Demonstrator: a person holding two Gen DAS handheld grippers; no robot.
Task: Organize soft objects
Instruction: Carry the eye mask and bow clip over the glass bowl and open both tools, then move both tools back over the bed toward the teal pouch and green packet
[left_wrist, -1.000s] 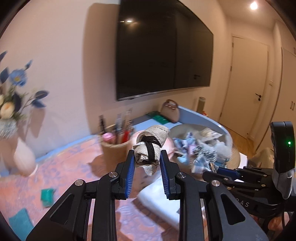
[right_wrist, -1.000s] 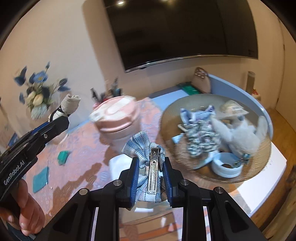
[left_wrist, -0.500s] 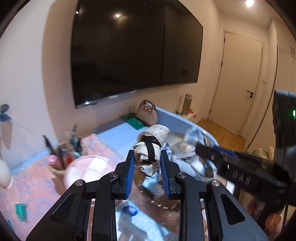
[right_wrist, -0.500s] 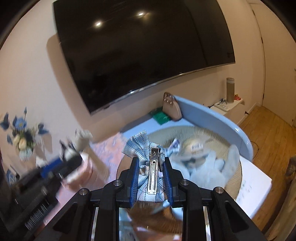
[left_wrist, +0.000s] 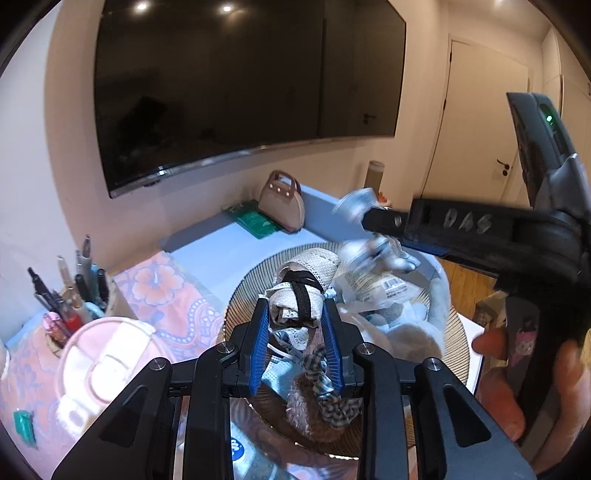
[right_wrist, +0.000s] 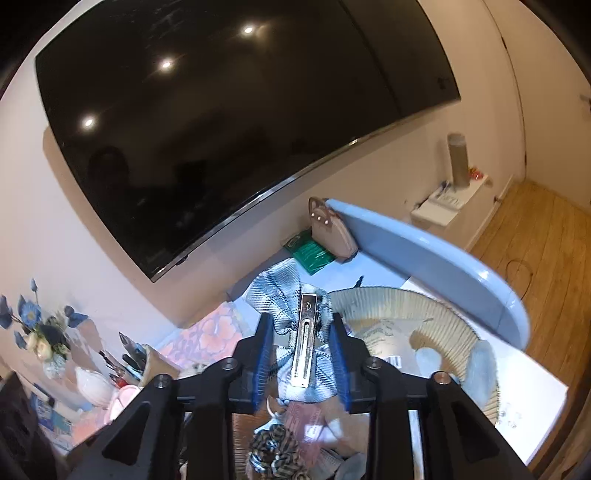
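Note:
My left gripper (left_wrist: 295, 306) hangs over the round woven basket (left_wrist: 236, 306). A rolled beige cloth with a black band (left_wrist: 299, 295) stands between its blue pads. The jaws are opening, and the pads still touch the roll's sides. My right gripper (right_wrist: 301, 321) is above the same basket (right_wrist: 424, 306), which is full of soft things. Its jaws are opening too. A blue checked bow hair clip (right_wrist: 291, 306) stands between them, with gaps at both pads. In the left wrist view the right gripper (left_wrist: 369, 218) reaches in from the right, with a hand (left_wrist: 535, 387) on its handle.
A plush toy, packets and a checked scrunchie (left_wrist: 332, 402) lie in the basket. Left of it are a pink lidded container (left_wrist: 103, 373), a pen cup (left_wrist: 74, 295) and a floral mat (left_wrist: 166, 291). A small handbag (left_wrist: 282, 206) and a green book (left_wrist: 255, 219) sit by the wall under the TV.
Both grippers swung right, from over the mat and pink container to above the basket. Both pairs of pads now stand wider, the right pair more so. The right gripper has rolled.

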